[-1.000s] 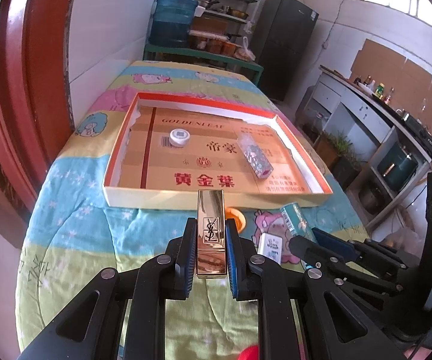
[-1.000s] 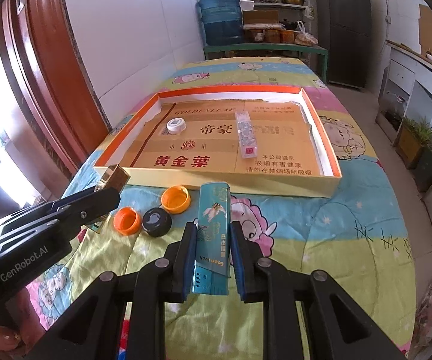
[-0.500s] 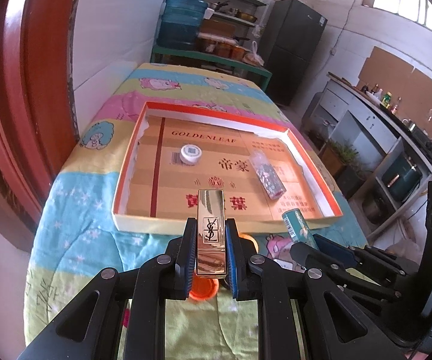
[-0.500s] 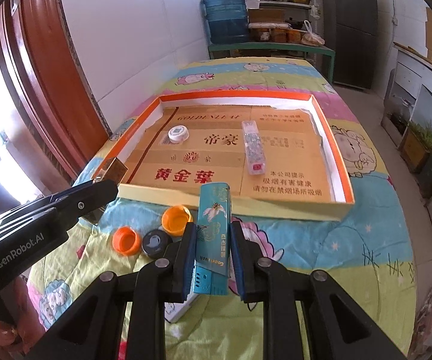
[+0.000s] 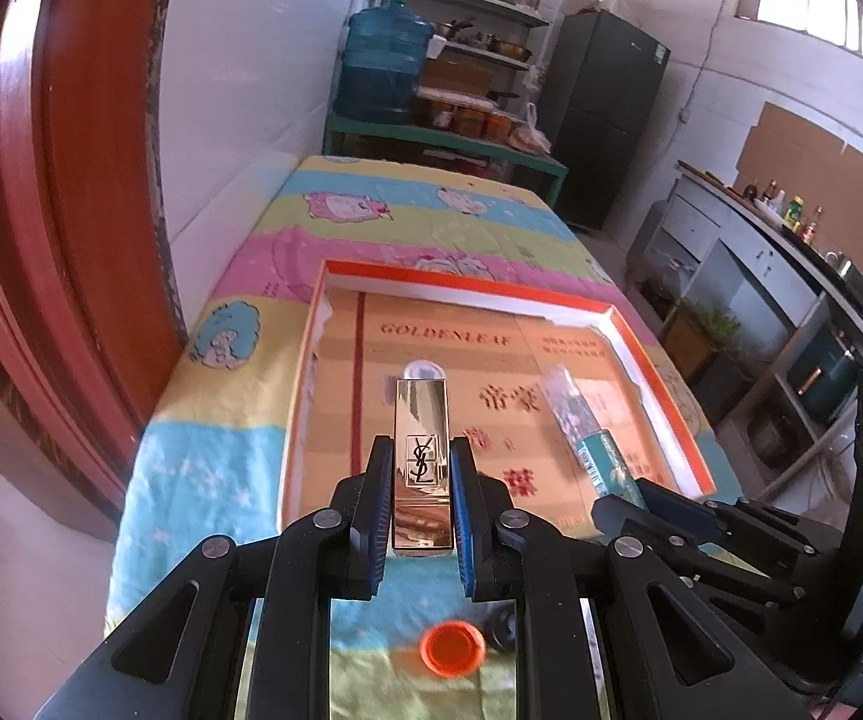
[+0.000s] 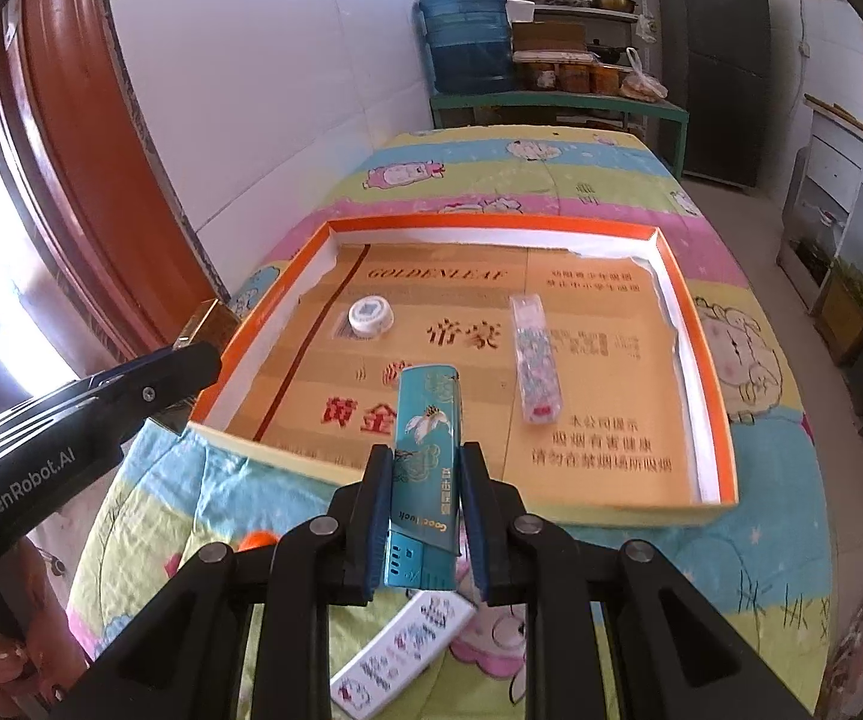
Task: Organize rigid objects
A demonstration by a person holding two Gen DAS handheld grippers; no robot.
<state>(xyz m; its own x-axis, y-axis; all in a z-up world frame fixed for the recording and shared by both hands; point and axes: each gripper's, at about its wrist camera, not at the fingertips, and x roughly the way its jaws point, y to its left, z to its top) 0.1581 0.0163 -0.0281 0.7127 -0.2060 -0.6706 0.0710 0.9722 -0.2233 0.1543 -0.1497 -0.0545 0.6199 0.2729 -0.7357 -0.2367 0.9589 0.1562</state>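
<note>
A gold YSL lipstick case (image 5: 421, 456) stands clamped between the blue pads of the left gripper (image 5: 421, 480), raised over the near wall of the orange-rimmed cardboard tray (image 5: 659, 354) at 12 o'clock. A teal lighter (image 6: 425, 468) is pinched in the right gripper (image 6: 425, 516), likewise held above the tray's near edge. Inside the tray lie a white round lid (image 6: 370, 315) at 11 o'clock and a clear patterned lighter (image 6: 534, 366) at 1 o'clock, well apart. On the cartoon-print quilt (image 6: 749, 540) covering the tabletop, below the right gripper at 6 o'clock, rests a white patterned lighter (image 6: 401, 648); in the left view an orange bottle cap (image 5: 452, 648) and a black cap (image 5: 500, 630) lie just beside each other at 6 o'clock.
</note>
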